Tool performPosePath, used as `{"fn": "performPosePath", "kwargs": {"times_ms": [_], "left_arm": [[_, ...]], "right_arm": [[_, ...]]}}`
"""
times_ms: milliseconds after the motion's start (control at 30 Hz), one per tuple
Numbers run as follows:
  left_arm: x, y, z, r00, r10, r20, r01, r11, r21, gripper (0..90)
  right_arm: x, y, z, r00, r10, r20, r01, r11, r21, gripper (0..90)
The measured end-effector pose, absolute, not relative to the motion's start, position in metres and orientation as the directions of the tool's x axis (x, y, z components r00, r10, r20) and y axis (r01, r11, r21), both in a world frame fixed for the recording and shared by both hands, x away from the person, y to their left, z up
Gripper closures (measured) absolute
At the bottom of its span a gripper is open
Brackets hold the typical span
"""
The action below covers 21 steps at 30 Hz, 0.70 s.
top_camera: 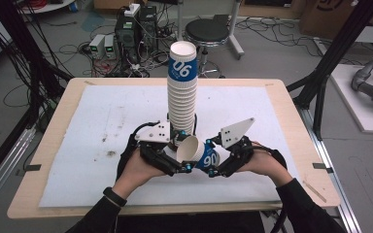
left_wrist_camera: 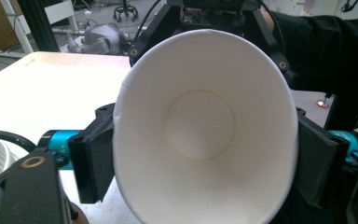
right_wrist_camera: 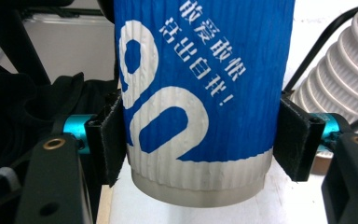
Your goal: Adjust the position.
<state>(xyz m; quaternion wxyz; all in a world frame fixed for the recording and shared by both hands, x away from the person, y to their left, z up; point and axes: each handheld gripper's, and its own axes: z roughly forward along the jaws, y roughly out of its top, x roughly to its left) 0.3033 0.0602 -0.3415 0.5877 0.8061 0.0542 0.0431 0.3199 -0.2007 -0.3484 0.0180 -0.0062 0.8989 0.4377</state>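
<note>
Pinching one loose cup (top_camera: 200,154) from both sides, left gripper (top_camera: 177,162) at its rim, right gripper (top_camera: 212,167) near its base, it waits off the tall stack (top_camera: 181,92).

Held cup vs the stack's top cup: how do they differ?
Pose: the held cup lies tipped, mouth towards the left gripper; the top cup of the stack stands upright, mouth up.
Support: the held cup is clamped between the right gripper's pads, off the table; the top cup sits nested on the stack, ungripped.
Shared: white inside, blue band, white "06".
</note>
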Motion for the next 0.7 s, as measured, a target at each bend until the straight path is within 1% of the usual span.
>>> {"fn": "performPosePath", "kwargs": {"times_ms": [133,233,300,400,500,567,700], "left_arm": [[0.299,0.058,-0.340,0.988,0.152,0.025,0.014,-0.251,0.968,15.4],[0.297,0.057,-0.340,0.983,0.183,0.031,0.009,-0.214,0.977,11.5],[0.297,0.057,-0.340,0.979,0.202,0.012,0.024,-0.179,0.984,10.2],[0.297,0.058,-0.341,0.980,0.199,-0.026,0.051,-0.121,0.991,10.1],[0.297,0.058,-0.343,0.984,0.172,-0.055,0.068,-0.075,0.995,10.2],[0.297,0.057,-0.342,0.986,0.151,-0.069,0.077,-0.052,0.996,10.2],[0.297,0.058,-0.343,0.985,0.153,-0.081,0.087,-0.037,0.995,11.3]], "right_arm": [[0.322,-0.202,-0.349,-1.000,-0.009,-0.013,-0.016,0.579,0.815,29.8],[0.323,-0.204,-0.347,-1.000,-0.009,-0.004,-0.008,0.548,0.836,29.8],[0.323,-0.207,-0.345,-1.000,-0.005,0.002,-0.001,0.522,0.853,29.8],[0.324,-0.211,-0.343,-1.000,-0.008,0.017,0.012,0.473,0.881,29.7],[0.325,-0.214,-0.342,-0.999,-0.014,0.035,0.025,0.438,0.899,29.8],[0.324,-0.213,-0.342,-1.000,-0.009,0.027,0.020,0.436,0.900,29.7],[0.323,-0.211,-0.344,-1.000,-0.012,0.015,0.008,0.426,0.905,29.7]]}}
